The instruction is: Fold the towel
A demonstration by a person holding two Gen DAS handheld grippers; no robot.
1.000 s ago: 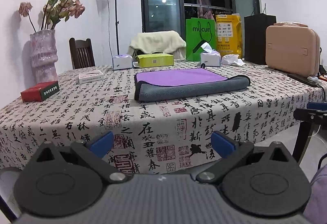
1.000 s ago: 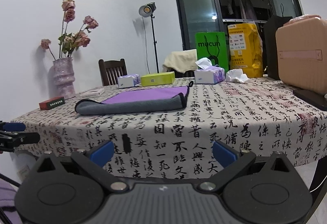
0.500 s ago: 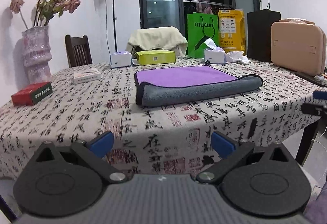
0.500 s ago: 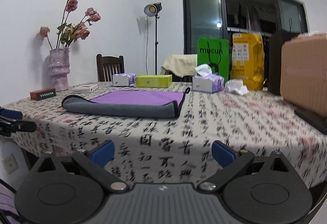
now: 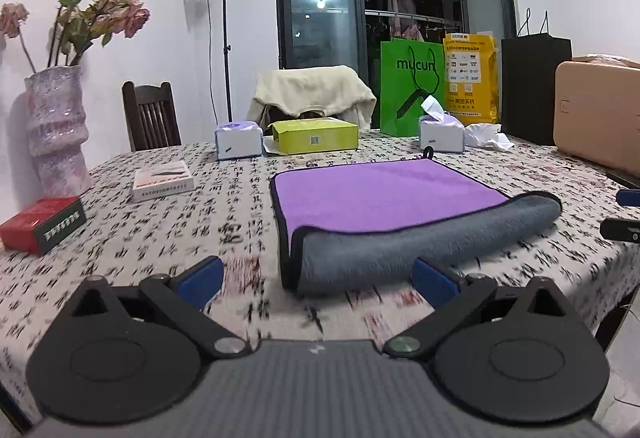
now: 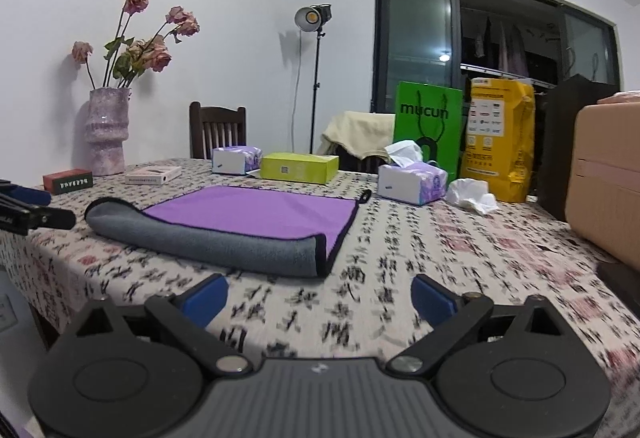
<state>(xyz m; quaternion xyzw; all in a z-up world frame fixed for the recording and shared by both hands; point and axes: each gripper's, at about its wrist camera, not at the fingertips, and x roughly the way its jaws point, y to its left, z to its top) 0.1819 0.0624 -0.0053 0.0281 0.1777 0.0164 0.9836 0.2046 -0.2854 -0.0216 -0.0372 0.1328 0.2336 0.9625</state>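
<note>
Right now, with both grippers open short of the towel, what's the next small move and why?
Probably ease the left gripper forward onto the near grey corner of the purple and grey microfibre towel. Its jaws are open and empty, and that corner lies just ahead; the right gripper is also short.

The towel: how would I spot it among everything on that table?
Find the big table covered in a cloth printed with black calligraphy. Near its front edge lies the towel, flat and purple on top, with a thick grey roll folded along its near side. Everything else on the table is a box, bag, vase or case.
</note>
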